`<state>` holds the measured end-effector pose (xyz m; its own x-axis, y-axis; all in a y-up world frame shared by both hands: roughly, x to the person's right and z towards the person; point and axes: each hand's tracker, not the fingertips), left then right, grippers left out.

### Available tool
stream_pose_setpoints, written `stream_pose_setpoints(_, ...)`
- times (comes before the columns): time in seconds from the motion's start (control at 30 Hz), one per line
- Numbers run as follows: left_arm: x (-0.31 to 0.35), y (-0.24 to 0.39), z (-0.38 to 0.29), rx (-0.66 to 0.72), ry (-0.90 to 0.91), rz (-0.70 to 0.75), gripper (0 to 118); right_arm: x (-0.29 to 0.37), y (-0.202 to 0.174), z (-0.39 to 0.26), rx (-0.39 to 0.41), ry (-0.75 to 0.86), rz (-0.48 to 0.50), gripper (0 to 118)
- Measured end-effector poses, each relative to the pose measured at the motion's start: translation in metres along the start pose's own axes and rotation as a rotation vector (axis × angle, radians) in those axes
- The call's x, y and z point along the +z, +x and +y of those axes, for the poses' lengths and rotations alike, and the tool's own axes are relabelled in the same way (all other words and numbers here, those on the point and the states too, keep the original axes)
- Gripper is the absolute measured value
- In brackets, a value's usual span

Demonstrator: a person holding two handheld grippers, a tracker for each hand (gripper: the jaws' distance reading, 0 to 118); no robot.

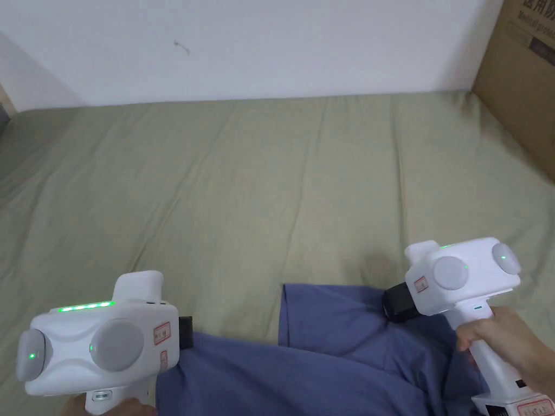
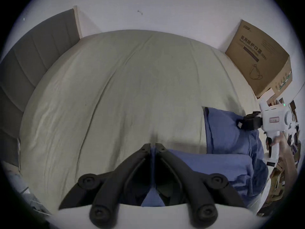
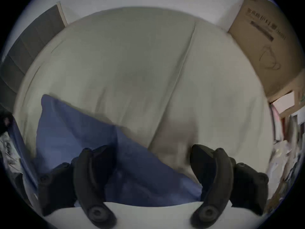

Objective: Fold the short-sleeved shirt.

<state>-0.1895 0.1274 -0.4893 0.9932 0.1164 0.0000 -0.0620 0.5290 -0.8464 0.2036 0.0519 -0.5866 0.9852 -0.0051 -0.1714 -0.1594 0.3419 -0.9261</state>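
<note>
Two grippers hang over a green bed [image 1: 260, 179] in the head view, where a blue shirt [image 1: 325, 357] lies crumpled at the near edge. In the left gripper view, the left gripper [image 2: 153, 145] is pinched tight on a fold of shirt cloth. In the right gripper view, the right gripper [image 3: 152, 151] gapes wide above the shirt, gripping nothing. A cardboard box [image 1: 520, 81] stands far right.

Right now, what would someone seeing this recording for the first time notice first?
Probably the blue shirt lying rumpled at the near edge of the olive-green bed sheet, the one strong colour. Next, the two white grippers low in the head view: the left gripper has its jaws closed on a fold of the shirt, while the right gripper hangs open over it. A cardboard box stands far right.
</note>
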Motion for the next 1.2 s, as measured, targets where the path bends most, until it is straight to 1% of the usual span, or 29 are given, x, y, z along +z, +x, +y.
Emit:
stream_pose_setpoints(0.03,0.000,0.000,0.000,-0.006,-0.003,0.001,4,0.009,0.002,0.002,-0.043,0.025,0.001,95)
stream_pose_setpoints(0.07,0.000,0.000,0.000,-0.017,-0.005,0.002,4,0.017,0.003,0.003,-0.029,0.029,-0.002,94)
stream_pose_setpoints(0.1,0.000,0.000,0.000,-0.027,-0.006,0.006,4,0.027,0.002,0.002,-0.027,0.047,0.000,79)
stream_pose_setpoints(0.13,0.002,0.001,0.000,-0.028,-0.007,0.008,4,0.032,0.001,0.000,-0.010,0.060,-0.003,59)
stream_pose_setpoints(0.17,0.004,0.000,0.001,-0.021,-0.004,0.007,4,0.034,0.000,0.000,-0.004,0.062,-0.023,36)
stream_pose_setpoints(0.2,0.008,-0.002,0.001,-0.014,-0.002,0.005,4,0.035,-0.001,-0.001,-0.007,0.055,-0.033,5)
stream_pose_setpoints(0.3,0.023,-0.001,0.001,-0.020,0.013,0.015,4,0.051,0.000,-0.006,-0.057,0.053,-0.034,5)
stream_pose_setpoints(0.37,0.039,-0.001,0.002,-0.049,0.037,0.037,4,0.075,0.005,-0.008,-0.115,0.095,-0.063,5)
stream_pose_setpoints(0.4,0.047,-0.001,0.004,-0.062,0.049,0.044,4,0.091,0.010,-0.008,-0.141,0.125,-0.041,5)
stream_pose_setpoints(0.43,0.057,0.000,0.005,-0.073,0.070,0.060,4,0.111,0.015,-0.008,-0.158,0.168,-0.029,5)
stream_pose_setpoints(0.5,0.083,0.000,0.009,-0.092,0.124,0.079,4,0.154,0.026,-0.008,-0.190,0.235,-0.062,5)
stream_pose_setpoints(0.57,0.108,-0.001,0.013,-0.103,0.159,0.078,4,0.197,0.038,-0.009,-0.221,0.309,-0.074,5)
stream_pose_setpoints(0.6,0.121,-0.002,0.016,-0.102,0.181,0.076,4,0.221,0.045,-0.010,-0.244,0.345,-0.064,5)
stream_pose_setpoints(0.67,0.149,-0.002,0.024,-0.114,0.244,0.089,4,0.266,0.055,-0.013,-0.263,0.425,-0.061,5)
stream_pose_setpoints(0.73,0.175,-0.001,0.032,-0.118,0.306,0.138,4,0.306,0.066,-0.017,-0.272,0.480,-0.105,5)
stream_pose_setpoints(0.83,0.215,0.002,0.049,-0.122,0.379,0.183,4,0.361,0.077,-0.026,-0.307,0.555,-0.149,5)
stream_pose_setpoints(0.87,0.229,0.003,0.057,-0.123,0.408,0.199,4,0.381,0.078,-0.030,-0.350,0.587,-0.174,5)
stream_pose_setpoints(0.9,0.242,0.004,0.065,-0.123,0.440,0.189,4,0.401,0.076,-0.036,-0.368,0.632,-0.202,5)
stream_pose_setpoints(0.97,0.275,0.007,0.078,-0.112,0.509,0.184,4,0.428,0.072,-0.041,-0.372,0.716,-0.223,5)
stream_pose_setpoints(1.03,0.302,0.014,0.087,-0.125,0.569,0.184,4,0.451,0.072,-0.041,-0.374,0.728,-0.212,5)
stream_pose_setpoints(1.1,0.321,0.022,0.098,-0.160,0.612,0.234,4,0.470,0.071,-0.039,-0.368,0.759,-0.206,5)
stream_pose_setpoints(1.13,0.328,0.025,0.104,-0.173,0.624,0.252,4,0.478,0.072,-0.037,-0.375,0.766,-0.202,5)
stream_pose_setpoints(1.2,0.342,0.029,0.117,-0.161,0.657,0.279,4,0.492,0.072,-0.033,-0.420,0.845,-0.170,5)
